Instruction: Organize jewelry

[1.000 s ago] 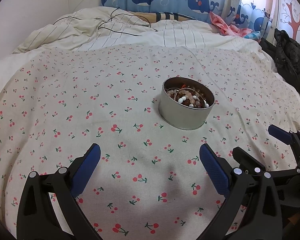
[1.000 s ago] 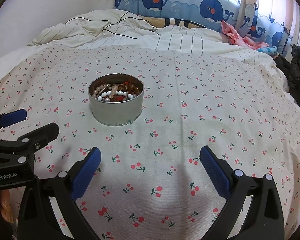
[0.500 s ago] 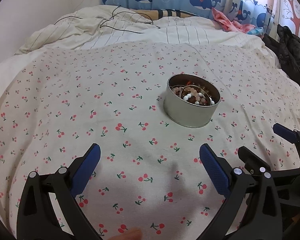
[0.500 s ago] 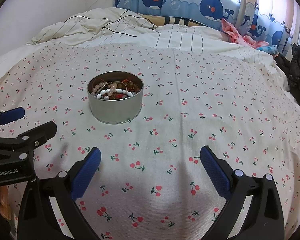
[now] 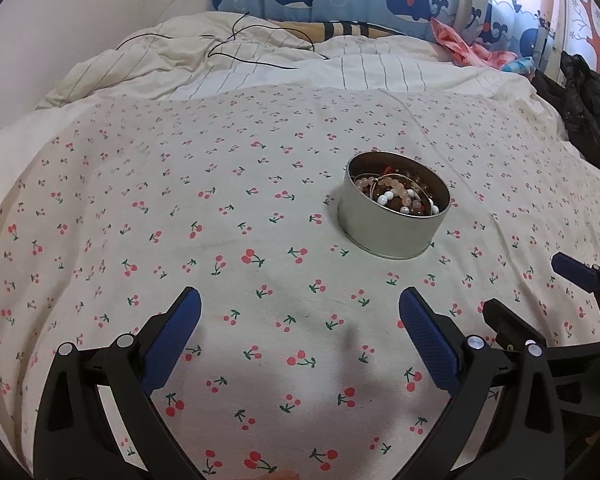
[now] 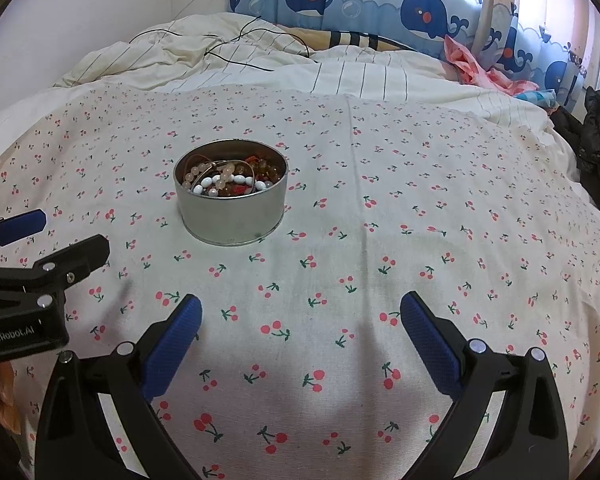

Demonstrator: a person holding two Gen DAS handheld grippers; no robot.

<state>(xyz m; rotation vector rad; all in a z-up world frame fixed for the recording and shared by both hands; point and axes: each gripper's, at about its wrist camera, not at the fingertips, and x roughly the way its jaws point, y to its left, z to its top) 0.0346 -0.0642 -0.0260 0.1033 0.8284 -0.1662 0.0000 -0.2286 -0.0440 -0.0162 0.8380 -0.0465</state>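
Both my claws hang spread wide and grasp nothing: my left claw [image 5: 299,308] and my right claw [image 6: 301,314] hover low over the cherry-print bedspread [image 6: 420,208], side by side. The round tin [image 6: 231,204] stands upright on the cloth ahead, between the two of us, lidless, with the bead bracelets [image 6: 224,182] heaped inside it; I see no jewelry lying loose on the cloth. My worry is the soft bed: press on one side of the rim and the tin could tip and spill. The strands look tangled, so pulling one may drag others out, and smooth beads could slip from my fingers.
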